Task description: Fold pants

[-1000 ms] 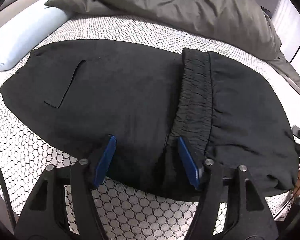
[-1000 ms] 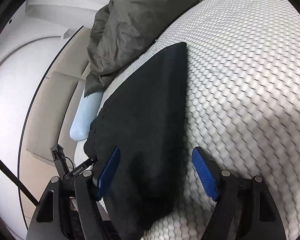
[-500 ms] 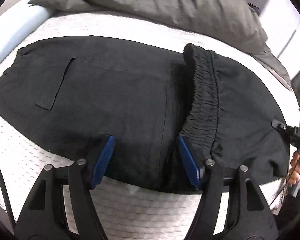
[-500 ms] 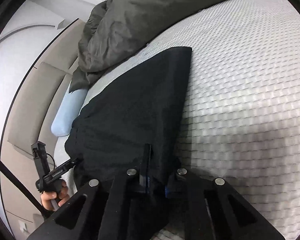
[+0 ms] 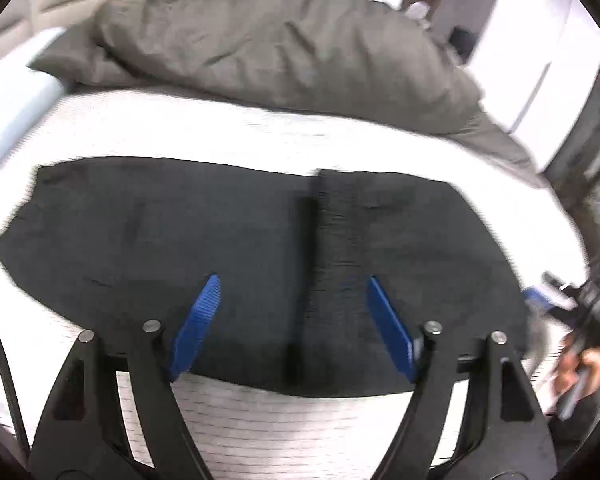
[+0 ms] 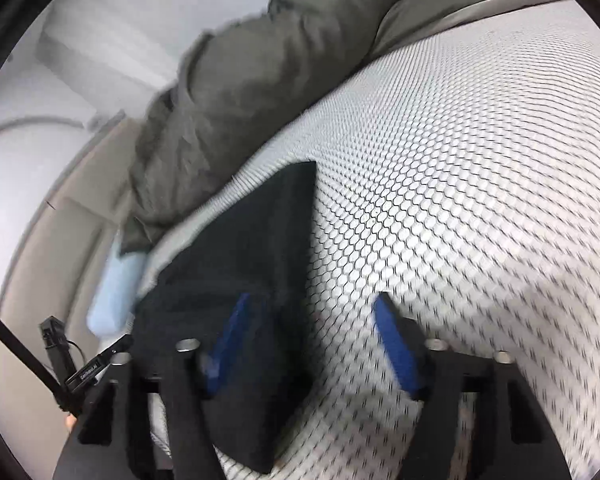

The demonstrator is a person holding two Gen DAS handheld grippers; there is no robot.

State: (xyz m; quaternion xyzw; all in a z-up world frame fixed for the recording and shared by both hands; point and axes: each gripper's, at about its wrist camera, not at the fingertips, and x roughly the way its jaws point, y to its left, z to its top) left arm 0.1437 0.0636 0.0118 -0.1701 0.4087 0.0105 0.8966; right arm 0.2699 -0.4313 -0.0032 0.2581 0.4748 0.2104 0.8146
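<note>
While lying flat, pants run left to right.

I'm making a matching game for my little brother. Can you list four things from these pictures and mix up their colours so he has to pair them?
Things:
1. pants
2. blanket
3. pillow
4. pads on the left gripper

Colours:
A. blue
B. black
C. pale blue
D. grey-green

Right pairs: 1-B, 2-D, 3-C, 4-A.
</note>
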